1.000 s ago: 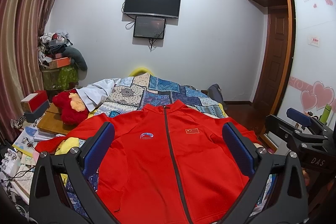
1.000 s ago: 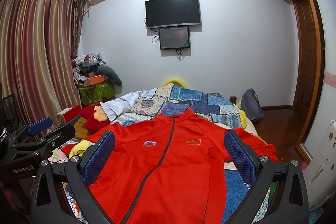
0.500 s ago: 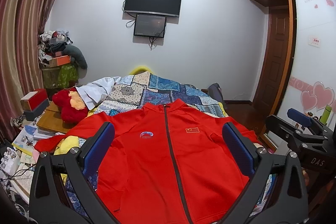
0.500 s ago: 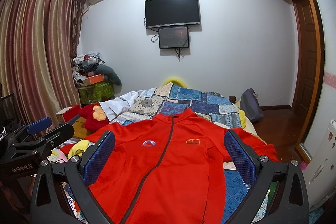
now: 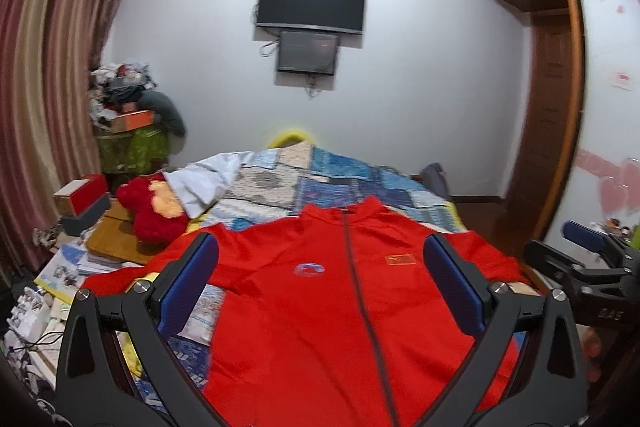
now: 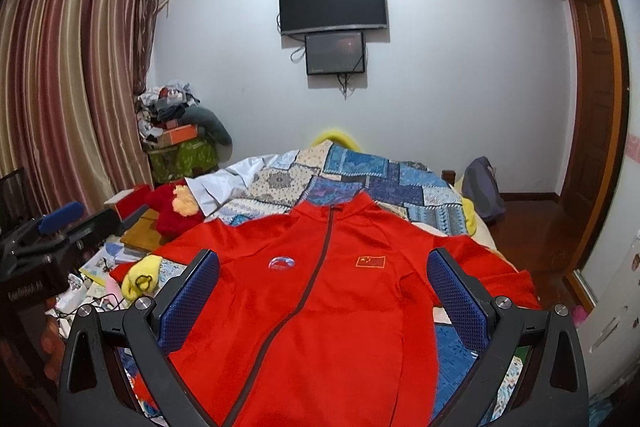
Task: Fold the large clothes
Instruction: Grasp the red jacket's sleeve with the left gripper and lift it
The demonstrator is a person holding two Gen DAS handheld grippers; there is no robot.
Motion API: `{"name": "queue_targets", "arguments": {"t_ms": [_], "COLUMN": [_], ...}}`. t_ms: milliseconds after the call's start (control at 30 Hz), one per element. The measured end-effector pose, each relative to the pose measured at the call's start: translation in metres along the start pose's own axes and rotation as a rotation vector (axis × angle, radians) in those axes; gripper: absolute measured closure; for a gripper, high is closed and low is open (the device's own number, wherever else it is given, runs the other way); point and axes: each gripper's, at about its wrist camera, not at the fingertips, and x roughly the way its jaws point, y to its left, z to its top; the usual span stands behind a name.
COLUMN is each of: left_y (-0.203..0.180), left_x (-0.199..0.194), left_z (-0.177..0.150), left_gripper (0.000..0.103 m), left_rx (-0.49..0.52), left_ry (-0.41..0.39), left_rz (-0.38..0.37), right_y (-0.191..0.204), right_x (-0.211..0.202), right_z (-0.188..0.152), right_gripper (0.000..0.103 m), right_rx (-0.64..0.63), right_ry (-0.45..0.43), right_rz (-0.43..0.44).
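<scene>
Red jacket point(image 5: 320, 307) spread flat on the bed point(image 5: 344, 183).
Your left gripper point(image 5: 320, 267) and right gripper point(image 6: 322, 275) both gape wide above its zipped, fleecy front, holding nothing.

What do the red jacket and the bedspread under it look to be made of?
Red jacket: probably a matte knit or fleece-like fabric; no sheen, soft creases, dark zipper tape. Bedspread: looks like printed woven cotton; flat patchwork pattern, crumpled folds.

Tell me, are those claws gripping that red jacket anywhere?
No. Both stand open above the red jacket: the left hand-held gripper and the right hand-held gripper hold nothing.
</scene>
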Motion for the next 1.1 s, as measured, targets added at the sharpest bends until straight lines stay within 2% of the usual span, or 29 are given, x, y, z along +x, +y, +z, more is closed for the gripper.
{"name": "queue_targets", "arguments": {"t_ms": [167,267,333,500,633,767,967,1033,1100], "left_y": [0.033,0.061,0.077,0.135,0.178,0.2,0.228,0.234,0.242], "left_x": [0.038,0.069,0.087,0.137,0.171,0.2,0.25,0.266,0.285], "left_z": [0.0,-0.005,-0.008,-0.031,-0.062,-0.084,-0.099,-0.101,-0.105], "left_gripper": [0.0,0.0,0.0,0.0,0.0,0.0,0.0,0.003,0.015], "left_rx": [-0.01,-0.004,-0.005,-0.066,-0.169,-0.199,-0.354,-0.409,-0.481], "left_ry": [0.019,0.035,0.061,0.197,0.298,0.395,0.5,0.528,0.568], "left_rz": [0.114,0.211,0.247,0.294,0.299,0.302,0.185,0.153,0.117], "right_y": [-0.003,-0.006,-0.007,-0.006,-0.002,0.006,0.011,0.011,0.012], "right_x": [0.039,0.075,0.1,0.168,0.222,0.274,0.336,0.356,0.372], "right_z": [0.004,0.006,0.008,0.008,0.003,-0.006,-0.023,-0.028,-0.034], "right_gripper": [0.0,0.0,0.0,0.0,0.0,0.0,0.0,0.0,0.0], "right_rx": [0.027,0.032,0.028,-0.011,-0.057,-0.147,-0.197,-0.186,-0.175], "right_ry": [0.05,0.089,0.118,0.212,0.273,0.331,0.439,0.487,0.525], "right_rz": [0.021,0.021,0.021,0.032,0.029,0.022,0.055,0.081,0.101]}}
